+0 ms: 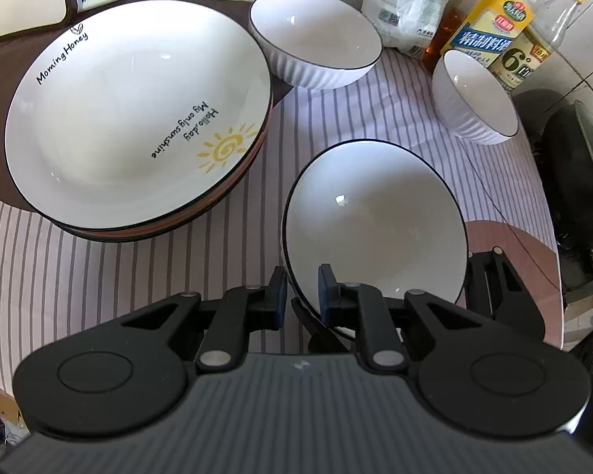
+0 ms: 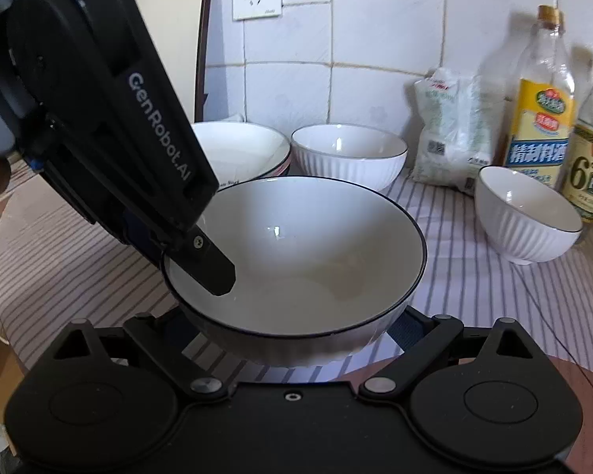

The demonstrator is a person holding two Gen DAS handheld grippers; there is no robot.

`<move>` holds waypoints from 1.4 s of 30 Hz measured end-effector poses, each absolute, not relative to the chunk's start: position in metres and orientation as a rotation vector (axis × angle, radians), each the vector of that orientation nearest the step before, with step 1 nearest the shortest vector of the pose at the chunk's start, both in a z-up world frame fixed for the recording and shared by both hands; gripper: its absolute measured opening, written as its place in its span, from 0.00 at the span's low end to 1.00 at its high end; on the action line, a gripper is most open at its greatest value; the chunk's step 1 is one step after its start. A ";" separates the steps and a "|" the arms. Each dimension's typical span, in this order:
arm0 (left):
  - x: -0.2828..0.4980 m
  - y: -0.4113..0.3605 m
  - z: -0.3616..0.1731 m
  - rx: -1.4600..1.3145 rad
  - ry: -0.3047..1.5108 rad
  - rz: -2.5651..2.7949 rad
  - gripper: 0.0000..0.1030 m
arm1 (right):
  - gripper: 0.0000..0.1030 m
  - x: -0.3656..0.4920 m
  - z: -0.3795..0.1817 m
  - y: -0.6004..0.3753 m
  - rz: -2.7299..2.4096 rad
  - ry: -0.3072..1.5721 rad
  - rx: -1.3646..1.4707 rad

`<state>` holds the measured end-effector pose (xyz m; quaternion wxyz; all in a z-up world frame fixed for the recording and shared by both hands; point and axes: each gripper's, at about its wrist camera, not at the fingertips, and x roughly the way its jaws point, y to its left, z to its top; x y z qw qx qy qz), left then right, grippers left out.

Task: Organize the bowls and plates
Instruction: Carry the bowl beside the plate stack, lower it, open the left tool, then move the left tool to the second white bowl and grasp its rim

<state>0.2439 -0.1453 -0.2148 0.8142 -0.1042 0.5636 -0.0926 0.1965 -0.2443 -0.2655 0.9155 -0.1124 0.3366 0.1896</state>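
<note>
Held bowl pinched at its near rim by the left gripper, one finger inside, one outside; tilted, hanging above the striped table. Right gripper spread wide on either side of the bowl's underside, whether touching it not clear. Two more bowls standing at the back near the bottles; plate stack to the left, well apart from the held bowl. Risks, as judged: thin grip on a smooth glazed rim, so a quick swing or roll could slip the bowl free; a crooked drop into another bowl could chip rims; a wide sweep could knock a bottle over.
</note>
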 end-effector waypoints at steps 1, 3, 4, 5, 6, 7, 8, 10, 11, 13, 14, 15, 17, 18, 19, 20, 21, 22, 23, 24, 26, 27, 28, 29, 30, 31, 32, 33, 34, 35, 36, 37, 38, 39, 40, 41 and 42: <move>0.244 -0.145 -0.216 -0.225 1.208 -0.197 0.15 | 0.95 0.199 -0.267 -0.244 0.393 0.704 -0.227; 0.244 -0.146 -0.218 -0.228 1.210 -0.194 0.15 | 0.95 0.203 -0.271 -0.246 0.396 0.729 -0.217; 0.243 -0.146 -0.218 -0.225 1.209 -0.195 0.15 | 0.96 0.204 -0.271 -0.246 0.394 0.729 -0.220; 0.242 -0.146 -0.218 -0.219 1.211 -0.193 0.15 | 0.96 0.202 -0.270 -0.244 0.387 0.728 -0.228; 0.242 -0.147 -0.218 -0.209 1.212 -0.191 0.14 | 0.96 0.200 -0.269 -0.242 0.377 0.732 -0.240; 0.242 -0.147 -0.217 -0.203 1.215 -0.192 0.14 | 0.97 0.197 -0.269 -0.240 0.362 0.745 -0.246; 0.243 -0.147 -0.217 -0.202 1.225 -0.191 0.14 | 0.97 0.197 -0.268 -0.239 0.341 0.779 -0.251; 0.244 -0.150 -0.214 -0.193 1.246 -0.190 0.15 | 0.97 0.195 -0.264 -0.241 0.325 0.836 -0.241; 0.244 -0.152 -0.212 -0.174 1.258 -0.194 0.15 | 0.96 0.192 -0.260 -0.244 0.325 0.848 -0.221; 0.243 -0.155 -0.207 -0.153 1.272 -0.190 0.17 | 0.97 0.183 -0.248 -0.254 0.317 0.843 -0.163; 0.242 -0.156 -0.204 -0.140 1.274 -0.188 0.19 | 0.97 0.181 -0.244 -0.259 0.306 0.845 -0.138; 0.241 -0.157 -0.202 -0.129 1.275 -0.188 0.24 | 0.97 0.178 -0.238 -0.264 0.293 0.854 -0.118; 0.240 -0.157 -0.194 -0.113 1.269 -0.179 0.39 | 0.97 0.172 -0.226 -0.272 0.284 0.855 -0.090; 0.239 -0.157 -0.189 -0.102 1.264 -0.179 0.43 | 0.97 0.169 -0.219 -0.276 0.279 0.849 -0.080; 0.238 -0.157 -0.184 -0.095 1.260 -0.182 0.43 | 0.97 0.167 -0.212 -0.281 0.274 0.843 -0.071; 0.239 -0.157 -0.180 -0.090 1.261 -0.188 0.43 | 0.97 0.165 -0.206 -0.284 0.269 0.838 -0.061; 0.239 -0.157 -0.175 -0.082 1.263 -0.198 0.44 | 0.97 0.165 -0.200 -0.288 0.262 0.837 -0.048; 0.239 -0.158 -0.171 -0.073 1.264 -0.208 0.45 | 0.96 0.165 -0.193 -0.292 0.261 0.842 -0.034; 0.238 -0.159 -0.167 -0.057 1.264 -0.219 0.45 | 0.95 0.167 -0.188 -0.296 0.269 0.851 -0.018; 0.238 -0.161 -0.163 -0.033 1.261 -0.223 0.45 | 0.92 0.171 -0.183 -0.299 0.277 0.862 0.003; 0.237 -0.164 -0.155 -0.001 1.249 -0.221 0.45 | 0.90 0.175 -0.173 -0.308 0.287 0.860 0.061; 0.237 -0.165 -0.151 0.006 1.244 -0.225 0.45 | 0.89 0.179 -0.169 -0.311 0.284 0.856 0.087; 0.238 -0.166 -0.147 0.009 1.241 -0.230 0.45 | 0.87 0.182 -0.166 -0.316 0.276 0.855 0.117; 0.239 -0.167 -0.144 0.012 1.239 -0.235 0.45 | 0.87 0.185 -0.163 -0.319 0.266 0.852 0.138; 0.240 -0.169 -0.140 0.017 1.232 -0.241 0.45 | 0.86 0.188 -0.160 -0.322 0.251 0.848 0.158; 0.241 -0.171 -0.137 0.021 1.226 -0.247 0.46 | 0.84 0.191 -0.157 -0.326 0.231 0.846 0.176; 0.242 -0.173 -0.134 0.024 1.222 -0.251 0.46 | 0.83 0.192 -0.154 -0.330 0.218 0.844 0.191; 0.244 -0.176 -0.130 0.025 1.217 -0.257 0.46 | 0.80 0.194 -0.151 -0.333 0.206 0.847 0.203; 0.246 -0.179 -0.127 0.026 1.212 -0.264 0.46 | 0.72 0.198 -0.149 -0.336 0.196 0.867 0.211; 0.248 -0.183 -0.124 0.028 1.205 -0.272 0.46 | 0.69 0.202 -0.147 -0.337 0.196 0.889 0.215; 0.251 -0.188 -0.120 0.029 1.194 -0.284 0.46 | 0.67 0.205 -0.144 -0.338 0.186 0.900 0.214; 0.253 -0.191 -0.116 0.026 1.185 -0.295 0.46 | 0.67 0.207 -0.141 -0.340 0.171 0.899 0.216; 0.256 -0.195 -0.112 0.019 1.173 -0.311 0.46 | 0.67 0.209 -0.137 -0.343 0.161 0.898 0.227; 0.258 -0.199 -0.110 0.012 1.164 -0.322 0.46 | 0.67 0.211 -0.134 -0.347 0.161 0.896 0.242; 0.262 -0.203 -0.108 0.002 1.153 -0.331 0.46 | 0.67 0.212 -0.132 -0.350 0.161 0.890 0.256; 0.266 -0.208 -0.107 -0.010 1.144 -0.336 0.46 | 0.67 0.214 -0.129 -0.354 0.156 0.880 0.266; 0.269 -0.212 -0.107 -0.023 1.136 -0.339 0.46 | 0.67 0.216 -0.128 -0.357 0.146 0.873 0.273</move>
